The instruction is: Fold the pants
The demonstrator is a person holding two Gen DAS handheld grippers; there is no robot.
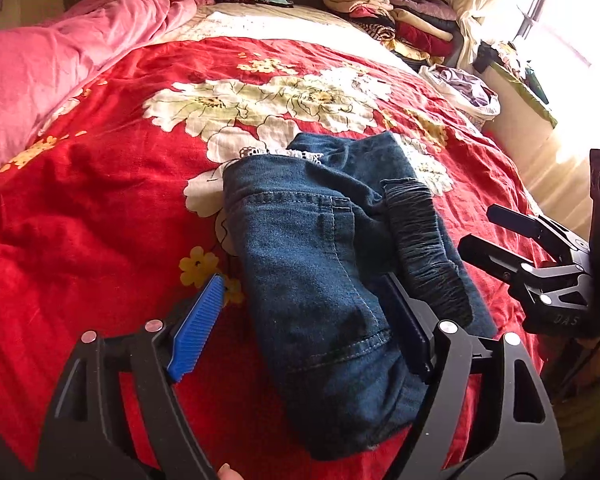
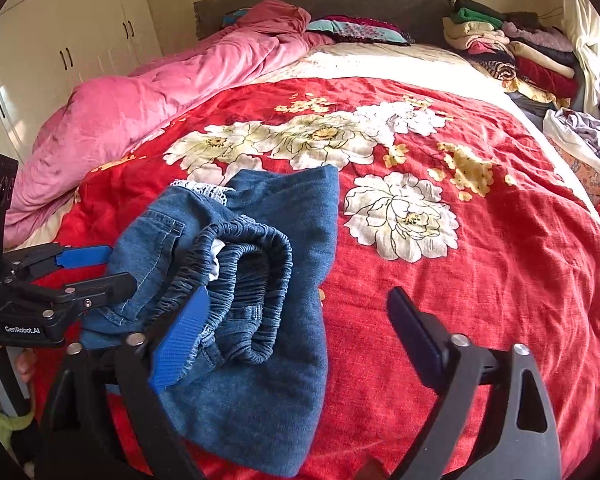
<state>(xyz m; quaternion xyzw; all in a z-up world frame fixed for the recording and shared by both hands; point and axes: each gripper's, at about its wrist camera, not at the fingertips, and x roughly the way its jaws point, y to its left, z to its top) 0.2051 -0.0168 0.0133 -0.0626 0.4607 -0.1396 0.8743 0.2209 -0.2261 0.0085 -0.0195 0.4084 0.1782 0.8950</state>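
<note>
Room: bedroom; bed with red floral bedspread [image 1: 100,208], pink quilt [image 1: 60,64] bunched along its left edge, stacked folded clothes [image 1: 396,20] at the far right corner by the window.

Left wrist view, pants: denim pants [image 1: 324,272] lie folded into a compact bundle near the bed's near edge, right of centre; back pocket up, white lace trim showing at the far end, elastic waistband [image 1: 424,248] tucked on the right side of the bundle.

Left wrist view, left gripper: left gripper [image 1: 304,316] spread wide, straddling the near end of the bundle; blue ribbed pad [image 1: 198,328] clear of the cloth on its left, the other finger against the waistband side. Holding nothing; probably placed to square or press the fold.

Left wrist view, right gripper: right gripper [image 1: 496,228] enters from the right edge, jaws parted, just beside the bundle.

Right wrist view, bed: same bedspread [image 2: 480,280], white wardrobe doors [image 2: 60,52] beyond the quilt [image 2: 140,100].

Right wrist view, pants: pants [image 2: 260,340] at lower left; gathered waistband [image 2: 256,280] loops open on top.

Right wrist view, right gripper: right gripper [image 2: 296,320] spread, left pad touching the waistband, right finger over bare bedspread; no pinch.

Right wrist view, left gripper: left gripper [image 2: 108,268] at the left edge, parted around the bundle's corner.

Judgement: fold looks nearly complete; waistband may spring loose.
</note>
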